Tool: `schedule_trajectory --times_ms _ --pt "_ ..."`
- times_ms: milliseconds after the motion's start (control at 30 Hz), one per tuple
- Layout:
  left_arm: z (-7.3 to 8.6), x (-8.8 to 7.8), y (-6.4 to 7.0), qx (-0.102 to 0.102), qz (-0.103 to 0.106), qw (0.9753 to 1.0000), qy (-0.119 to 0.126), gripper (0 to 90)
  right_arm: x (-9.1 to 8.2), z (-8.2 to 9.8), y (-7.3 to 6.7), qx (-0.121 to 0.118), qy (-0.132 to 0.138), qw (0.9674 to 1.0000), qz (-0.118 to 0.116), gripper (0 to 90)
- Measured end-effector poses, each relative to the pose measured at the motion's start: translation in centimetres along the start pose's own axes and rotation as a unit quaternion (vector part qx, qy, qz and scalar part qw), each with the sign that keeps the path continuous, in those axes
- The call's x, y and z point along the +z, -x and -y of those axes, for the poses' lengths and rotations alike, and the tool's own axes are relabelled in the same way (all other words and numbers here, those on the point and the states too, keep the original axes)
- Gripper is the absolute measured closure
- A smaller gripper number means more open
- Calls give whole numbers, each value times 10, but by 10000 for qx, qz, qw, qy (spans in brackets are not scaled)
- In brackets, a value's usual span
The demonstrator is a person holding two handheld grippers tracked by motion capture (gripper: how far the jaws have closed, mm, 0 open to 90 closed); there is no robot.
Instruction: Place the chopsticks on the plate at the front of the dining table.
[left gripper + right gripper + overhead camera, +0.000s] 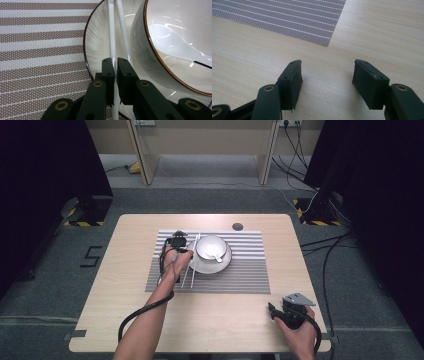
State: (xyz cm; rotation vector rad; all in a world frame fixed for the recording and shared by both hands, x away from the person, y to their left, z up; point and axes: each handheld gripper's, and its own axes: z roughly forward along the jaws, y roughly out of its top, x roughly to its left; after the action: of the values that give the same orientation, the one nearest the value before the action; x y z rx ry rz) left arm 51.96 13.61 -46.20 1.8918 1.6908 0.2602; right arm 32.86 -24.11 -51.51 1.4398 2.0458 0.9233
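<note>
A white bowl (211, 246) with a white spoon (216, 256) in it stands on a white plate (200, 266) on a striped placemat (240, 275). Two white chopsticks (192, 262) lie across the plate's left rim. My left gripper (186, 251) is over them, shut on one chopstick. In the left gripper view the jaws (116, 62) pinch that chopstick (111, 32), and the second one lies just to its right beside the bowl (140, 50) with the spoon (170, 37). My right gripper (272, 310) rests open on the table at the front right, with nothing between its jaws (327, 72).
The wooden table (125, 310) has bare wood around the placemat (287, 17), whose corner lies ahead of the right gripper. A small dark round cap (237, 226) sits near the table's far edge. Cables trail from both grippers toward the front edge.
</note>
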Motion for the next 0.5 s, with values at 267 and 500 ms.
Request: schedule_trajectory --times_ms 267,500 --pt "2 -3 1 -12 79 9999 108 730 0 0 0 -5 0 10000 -4 406" --pt "7 -15 -2 68 215 9997 80 630 0 0 0 5 1 10000 -3 406"
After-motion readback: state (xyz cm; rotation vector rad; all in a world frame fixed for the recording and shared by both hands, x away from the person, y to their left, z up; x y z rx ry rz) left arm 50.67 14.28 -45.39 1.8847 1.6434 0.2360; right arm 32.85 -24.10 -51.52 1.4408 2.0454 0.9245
